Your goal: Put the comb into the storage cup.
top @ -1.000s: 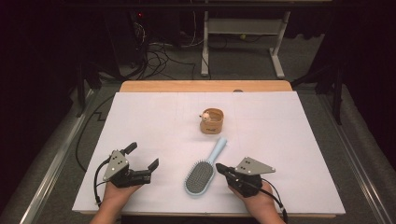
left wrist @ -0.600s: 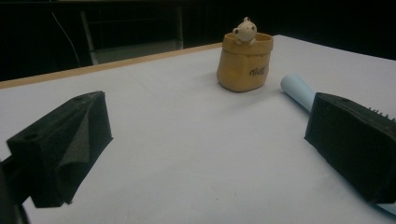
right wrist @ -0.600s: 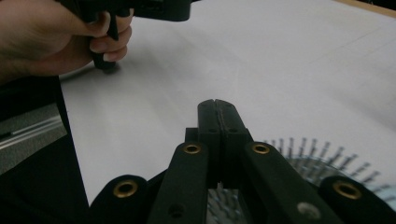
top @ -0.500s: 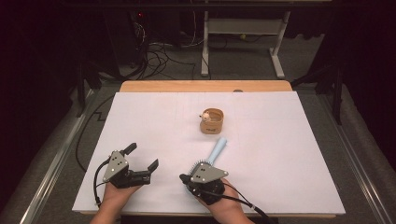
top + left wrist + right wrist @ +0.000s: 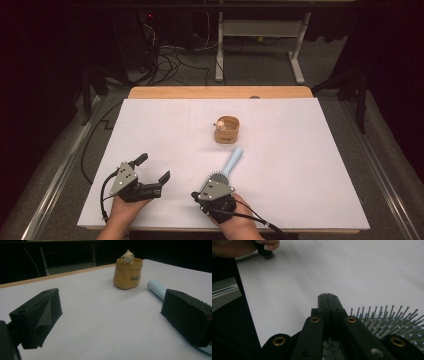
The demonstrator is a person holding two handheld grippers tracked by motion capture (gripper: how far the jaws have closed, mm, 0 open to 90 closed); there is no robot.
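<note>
A light blue hairbrush [image 5: 232, 161] lies bristles up on the white table, handle towards the far side. My right gripper [image 5: 196, 196] sits over the brush head and hides part of it. Its jaws are pressed shut with nothing between them [image 5: 328, 297]. The bristles [image 5: 387, 317] stand just to their right. My left gripper [image 5: 153, 168] rests open on the table to the left of the brush. In the left gripper view its jaws [image 5: 110, 315] stand wide apart, with the brush handle [image 5: 155, 287] beyond the right one.
A tan sack-shaped cup [image 5: 227, 131] with a small bear figure on its rim stands past the brush handle, near the table's middle [image 5: 127, 273]. The white sheet [image 5: 320, 165] covers the table; a wooden edge [image 5: 220, 92] runs along the far side. The other hand [image 5: 249, 246] shows at top left.
My right gripper has swung from the right of the brush leftward over the brush head, its jaws now pointing left. The left gripper has stayed put.
</note>
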